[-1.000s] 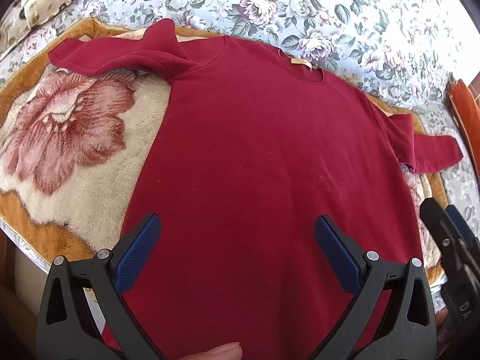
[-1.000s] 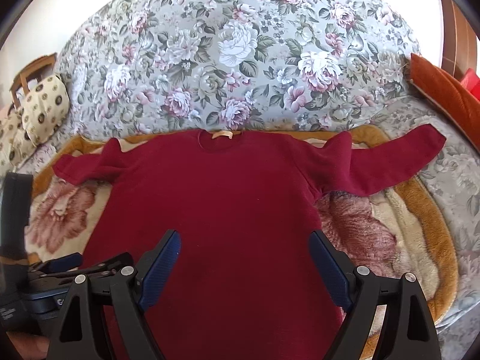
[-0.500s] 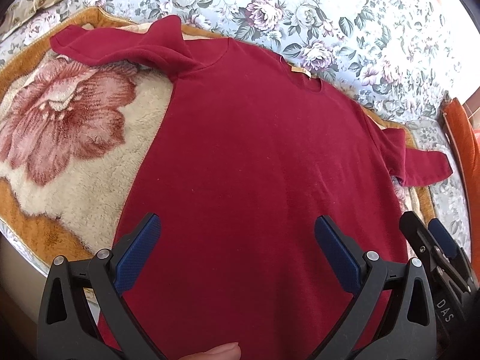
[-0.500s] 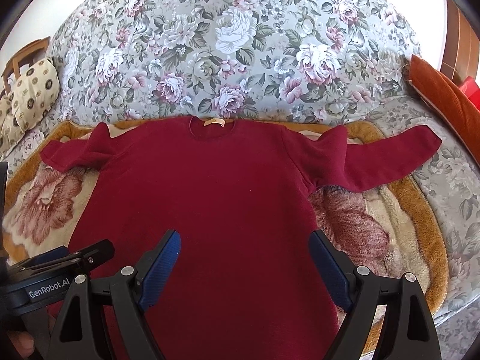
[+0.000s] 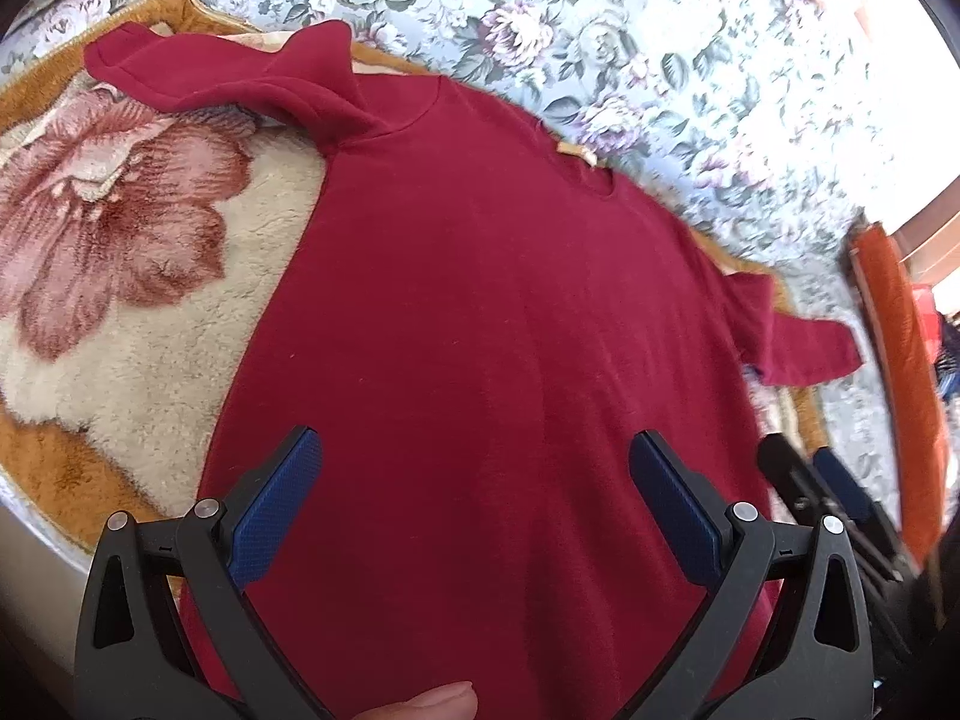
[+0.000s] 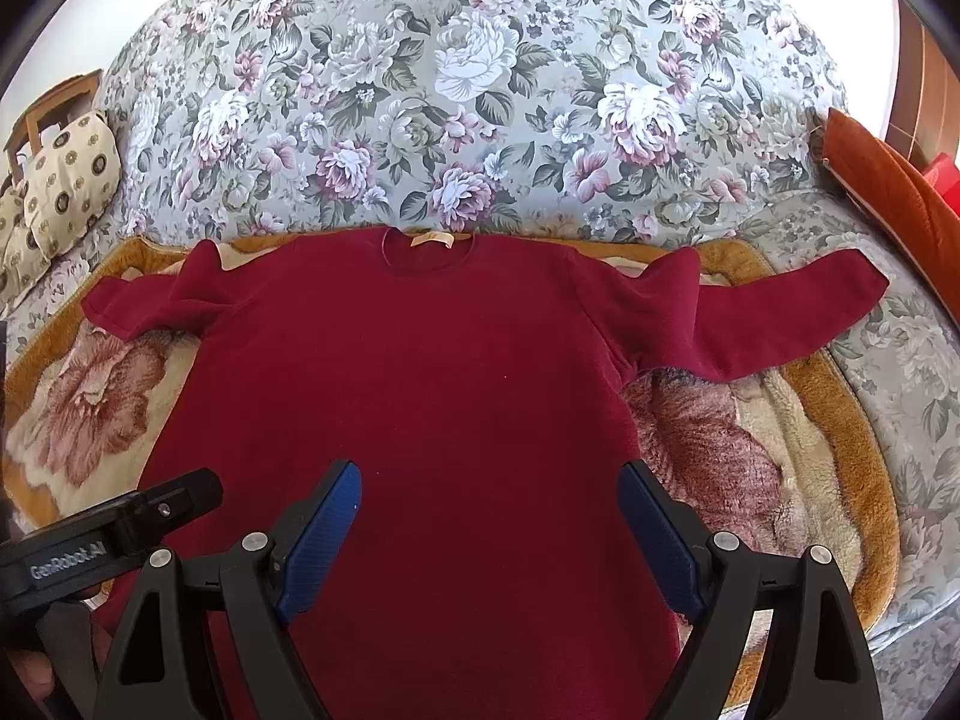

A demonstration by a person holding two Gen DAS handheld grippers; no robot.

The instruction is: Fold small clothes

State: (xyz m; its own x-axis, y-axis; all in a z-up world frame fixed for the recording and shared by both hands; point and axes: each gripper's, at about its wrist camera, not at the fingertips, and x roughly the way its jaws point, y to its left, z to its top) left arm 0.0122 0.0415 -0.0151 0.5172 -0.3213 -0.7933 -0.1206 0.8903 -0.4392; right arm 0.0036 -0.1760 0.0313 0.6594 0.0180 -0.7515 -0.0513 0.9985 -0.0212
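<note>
A dark red long-sleeved top lies flat, front down, on a fleece blanket, collar away from me, both sleeves spread out; it also shows in the right wrist view. My left gripper is open and empty above the lower body of the top. My right gripper is open and empty above the lower middle of the top. The right gripper's fingers show at the right edge of the left wrist view. The left gripper's body shows at the lower left of the right wrist view.
The blanket is cream with large pink flowers and an orange border. It lies on a floral sofa. An orange cushion stands at the right, a patterned cushion at the left.
Both grippers have moved forward and a little lower over the top. The left view has swung right. Both stay open. The top has not moved.
</note>
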